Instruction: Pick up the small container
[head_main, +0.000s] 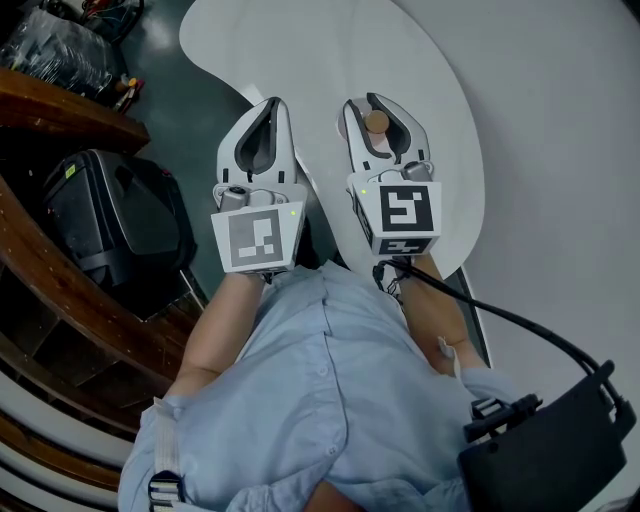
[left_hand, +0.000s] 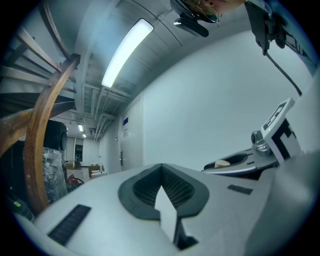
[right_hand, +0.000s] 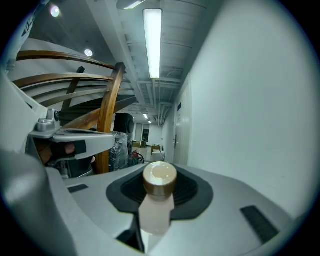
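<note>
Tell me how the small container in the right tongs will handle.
Probably light: the small container looks tiny between the right tongs. Its round cap and smooth pale body suggest it could slip, or roll if set on its side.

A white table (head_main: 440, 90) with a rounded edge stands over a dark grey floor (head_main: 190, 110), against a plain pale wall (head_main: 560, 120). To the left, curved wooden rails (head_main: 60, 300) sweep round, with a black case (head_main: 115, 225) just beside them. Overhead, 1 long fluorescent tube (right_hand: 152, 42) runs along a grey ribbed ceiling (right_hand: 170, 75), and 2 small round lamps (right_hand: 88, 52) glow near the wooden beams. A white door (left_hand: 132, 137) is set in the wall, and beyond it a lit corridor (left_hand: 85, 150) recedes, with a plastic-wrapped bundle (left_hand: 50, 175) near its mouth.
</note>
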